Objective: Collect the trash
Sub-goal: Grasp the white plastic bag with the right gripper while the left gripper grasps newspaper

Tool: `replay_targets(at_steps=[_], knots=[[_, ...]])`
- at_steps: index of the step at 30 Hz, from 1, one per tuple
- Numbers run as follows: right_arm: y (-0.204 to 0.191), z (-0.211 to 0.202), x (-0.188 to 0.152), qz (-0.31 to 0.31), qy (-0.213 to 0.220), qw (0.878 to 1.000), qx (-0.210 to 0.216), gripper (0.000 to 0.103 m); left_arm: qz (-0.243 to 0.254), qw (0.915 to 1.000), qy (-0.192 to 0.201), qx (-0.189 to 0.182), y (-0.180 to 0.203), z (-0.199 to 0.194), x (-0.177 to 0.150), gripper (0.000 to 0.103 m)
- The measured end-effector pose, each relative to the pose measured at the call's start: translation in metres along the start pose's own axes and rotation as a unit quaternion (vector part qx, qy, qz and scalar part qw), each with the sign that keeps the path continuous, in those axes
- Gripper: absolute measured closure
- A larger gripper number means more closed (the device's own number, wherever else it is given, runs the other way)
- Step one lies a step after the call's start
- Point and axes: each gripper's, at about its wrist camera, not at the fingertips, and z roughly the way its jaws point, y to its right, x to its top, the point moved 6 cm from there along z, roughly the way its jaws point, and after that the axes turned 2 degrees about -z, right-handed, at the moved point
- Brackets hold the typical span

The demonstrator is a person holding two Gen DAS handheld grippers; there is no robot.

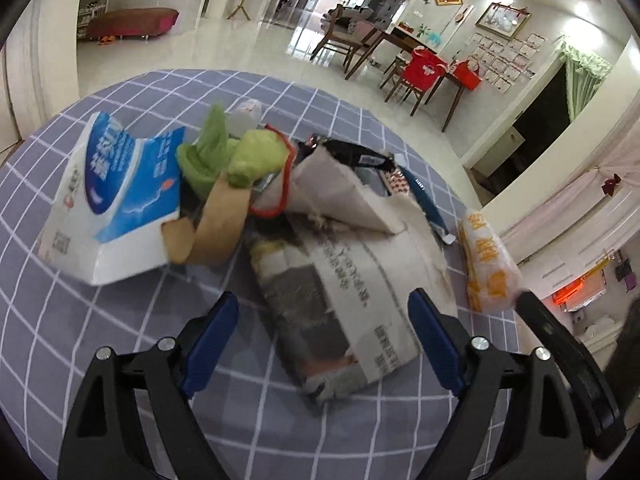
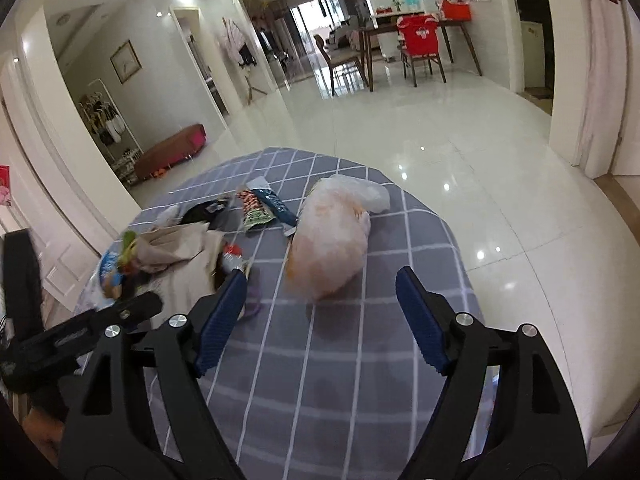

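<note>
A heap of trash lies on the grey checked tablecloth (image 1: 100,340). My left gripper (image 1: 323,300) is open, its blue pads (image 1: 216,336) astride the near end of a folded newspaper (image 1: 344,280) without pressing on it. Behind the paper are a blue-white carton (image 1: 116,192), a green plastic bag (image 1: 224,152), a brown paper strip (image 1: 216,224) and a black wrapper (image 1: 352,154). To the right lies an orange-white plastic bag (image 1: 488,264). My right gripper (image 2: 322,276) is open just short of that bag (image 2: 332,236). Snack wrappers (image 2: 260,210) lie beyond.
The round table's edge (image 2: 452,240) drops off close to the right of the bag, with glossy tiled floor (image 2: 440,140) past it. A dining table with chairs (image 2: 416,48) and a red bench (image 2: 172,152) stand far off. The left gripper's black body (image 2: 80,336) shows at the right view's left.
</note>
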Motion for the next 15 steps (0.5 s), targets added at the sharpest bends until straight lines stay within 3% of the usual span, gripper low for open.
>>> replay_targets(at_steps=[3,4,5,6,10,15], knots=[[0.001,0.019,0.007,0.007,-0.014,1.000,0.006,0.027,0.014,0.9998,0.006,0.010,0.006,0.009,0.007,0.018],[0.001,0.024,0.010,0.010,-0.018,1.000,0.011,0.033,0.020,0.9997,0.007,0.012,0.008,0.012,0.009,0.018],[0.000,0.027,0.011,0.012,-0.023,1.000,0.016,0.059,0.023,0.9996,0.007,0.014,0.010,0.013,0.009,0.018],[0.000,0.030,0.011,0.014,-0.027,0.999,0.022,0.069,0.026,0.9995,0.007,0.016,0.011,0.014,0.010,0.018],[-0.006,0.012,0.010,0.011,-0.002,0.999,0.036,0.070,0.031,0.9992,0.011,0.021,0.013,0.020,0.015,0.020],[-0.045,-0.015,-0.004,-0.041,0.008,0.996,0.074,0.070,0.026,0.9992,0.016,0.027,0.011,0.012,0.007,0.040]])
